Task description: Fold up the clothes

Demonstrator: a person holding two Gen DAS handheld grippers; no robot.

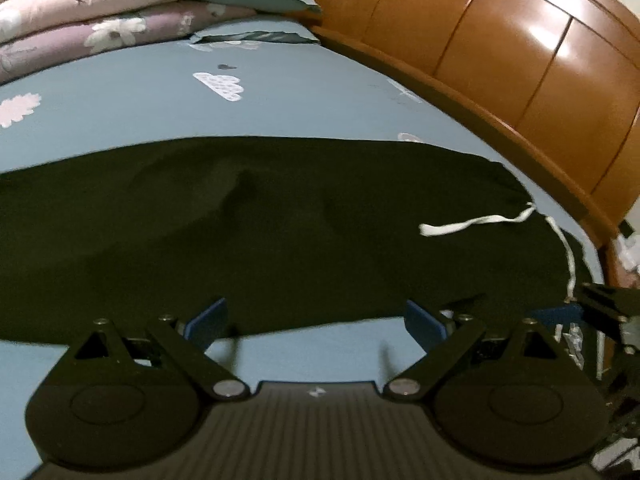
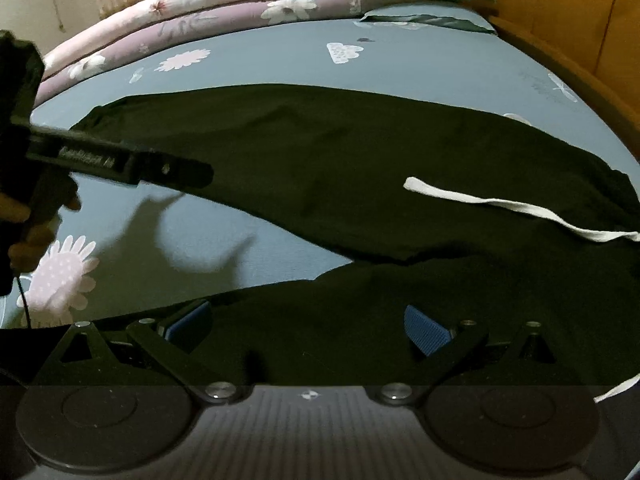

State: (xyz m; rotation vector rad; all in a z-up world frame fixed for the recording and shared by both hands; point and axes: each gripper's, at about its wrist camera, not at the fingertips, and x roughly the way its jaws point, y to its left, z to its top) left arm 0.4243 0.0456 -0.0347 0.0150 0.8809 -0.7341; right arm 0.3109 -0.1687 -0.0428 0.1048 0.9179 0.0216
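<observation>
Right gripper point(image 2: 308, 326): fingers spreading wide, holding nothing, hovering over the near leg of the dark trousers point(image 2: 360, 168).
Left gripper point(image 1: 316, 320): fingers gaping empty, hanging just short of the far leg's near edge.
Trousers: lying flat on the blue bedsheet point(image 1: 300, 92), long axis running left to right, waist and white drawstring point(image 2: 520, 208) at right.
Beyond: folded quilts point(image 2: 208, 4) sitting far left.
</observation>
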